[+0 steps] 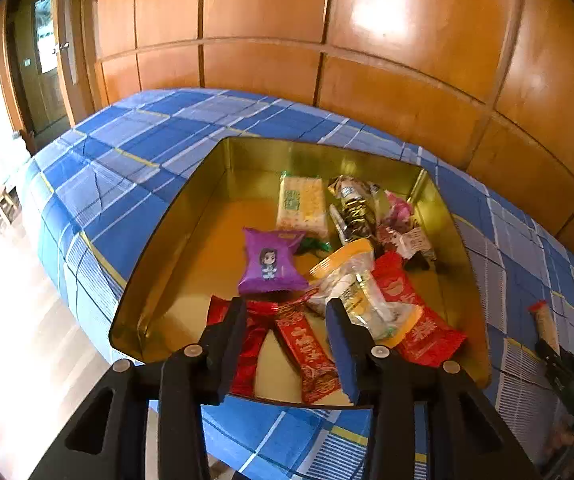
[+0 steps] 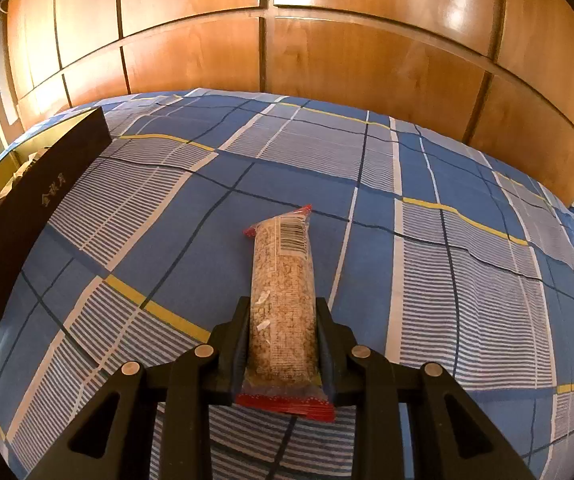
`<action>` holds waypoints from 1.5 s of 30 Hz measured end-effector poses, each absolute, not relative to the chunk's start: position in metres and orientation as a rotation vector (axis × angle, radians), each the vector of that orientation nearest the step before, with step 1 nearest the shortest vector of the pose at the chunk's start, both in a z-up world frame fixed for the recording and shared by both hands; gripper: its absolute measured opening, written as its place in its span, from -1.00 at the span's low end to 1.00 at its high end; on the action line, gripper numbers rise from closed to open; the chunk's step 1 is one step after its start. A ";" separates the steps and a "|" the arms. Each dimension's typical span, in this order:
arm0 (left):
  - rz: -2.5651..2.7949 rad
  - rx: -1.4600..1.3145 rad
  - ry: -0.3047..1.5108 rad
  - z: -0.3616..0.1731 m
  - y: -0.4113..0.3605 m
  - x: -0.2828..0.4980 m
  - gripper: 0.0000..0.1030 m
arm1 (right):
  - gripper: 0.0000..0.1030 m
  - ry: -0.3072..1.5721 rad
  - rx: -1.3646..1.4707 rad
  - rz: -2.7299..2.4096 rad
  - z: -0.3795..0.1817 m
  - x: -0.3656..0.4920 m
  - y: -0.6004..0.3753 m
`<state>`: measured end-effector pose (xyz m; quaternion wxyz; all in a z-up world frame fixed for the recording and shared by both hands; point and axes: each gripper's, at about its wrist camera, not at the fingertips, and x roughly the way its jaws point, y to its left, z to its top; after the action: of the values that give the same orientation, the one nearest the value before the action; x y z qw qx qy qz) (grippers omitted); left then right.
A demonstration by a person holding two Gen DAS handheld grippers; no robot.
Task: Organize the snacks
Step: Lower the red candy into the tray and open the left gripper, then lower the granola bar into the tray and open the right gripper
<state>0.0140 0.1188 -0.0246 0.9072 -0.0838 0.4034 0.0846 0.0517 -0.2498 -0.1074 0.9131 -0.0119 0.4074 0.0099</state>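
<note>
A gold tin box (image 1: 191, 208) sits on the blue plaid cloth and holds several snack packets: a purple packet (image 1: 270, 265), a white cracker pack (image 1: 302, 203), red packets (image 1: 311, 354) and a clear yellow-edged bag (image 1: 361, 292). My left gripper (image 1: 287, 308) is open and empty above the box's near edge. My right gripper (image 2: 281, 312) is shut on a long grain bar in a clear, red-ended wrapper (image 2: 281, 292), just above the cloth. The bar and the right gripper also show at the right edge of the left wrist view (image 1: 545, 326).
The box's black outer wall (image 2: 27, 216) shows at the left of the right wrist view. The table's blue plaid cloth (image 2: 427, 240) stretches to the right. Orange wooden wall panels (image 1: 327, 40) stand close behind. The table edge drops to the floor (image 1: 15, 300) on the left.
</note>
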 end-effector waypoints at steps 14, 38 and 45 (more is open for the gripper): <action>0.154 -0.141 0.799 -0.015 0.109 0.006 -0.13 | -0.44 0.924 0.087 0.089 -0.093 0.057 -0.230; 0.210 -0.204 0.798 -0.021 0.143 0.001 -0.13 | -0.44 0.937 -0.042 0.488 -0.022 0.102 -0.023; 0.215 -0.215 0.809 -0.027 0.148 0.003 -0.13 | -0.42 1.028 -0.066 0.538 -0.050 0.102 -0.004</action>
<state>0.0030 0.1482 -0.0271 0.9081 -0.1040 0.3920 0.1041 0.1025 -0.0038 -0.0498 0.8359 -0.0311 0.4855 0.2542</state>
